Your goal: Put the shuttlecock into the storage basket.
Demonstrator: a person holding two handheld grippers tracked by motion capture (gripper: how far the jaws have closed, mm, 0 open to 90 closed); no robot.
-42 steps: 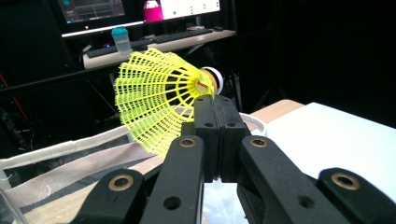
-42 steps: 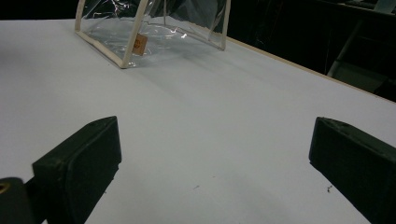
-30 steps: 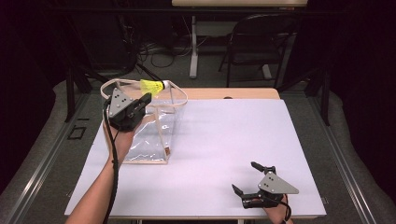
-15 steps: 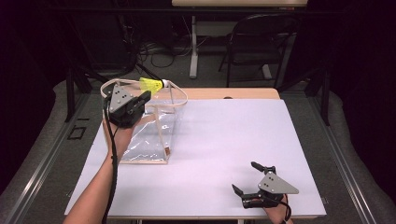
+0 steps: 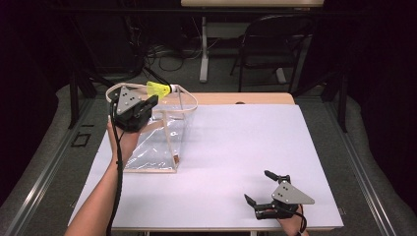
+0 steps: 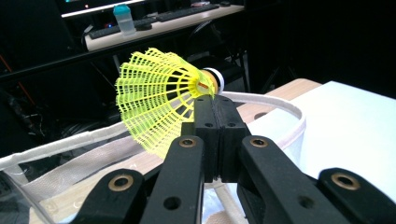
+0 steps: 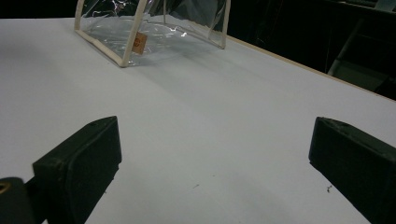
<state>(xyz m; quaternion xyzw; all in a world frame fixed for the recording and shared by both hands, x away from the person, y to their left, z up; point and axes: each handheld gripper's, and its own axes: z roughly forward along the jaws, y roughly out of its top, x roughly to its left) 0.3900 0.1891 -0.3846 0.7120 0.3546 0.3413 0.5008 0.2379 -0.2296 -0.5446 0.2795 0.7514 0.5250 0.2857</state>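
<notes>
Yellow shuttlecock (image 6: pixel 163 100) clamped by its skirt in left gripper (image 5: pixel 147 102) fingers, above clear bag (image 5: pixel 156 142) near tabletop (image 5: pixel 236 147) left edge; barely shifted since before, drop pending. Right gripper (image 5: pixel 260 187) fingers apart, near front edge.

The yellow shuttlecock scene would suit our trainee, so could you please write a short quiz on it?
1. True or false: the left hand-held gripper is shut on the yellow shuttlecock.
2. Where is the shuttlecock relative to the clear bag? A) lying on the table beside it B) held above its open top C) at its bottom
3. How do the jaws of the right hand-held gripper stand, and what lies between them?

Key: 1. True, gripped at the edge of its skirt near the cork. 2. B. 3. Wide open, low over the white table, with nothing between them.
</notes>
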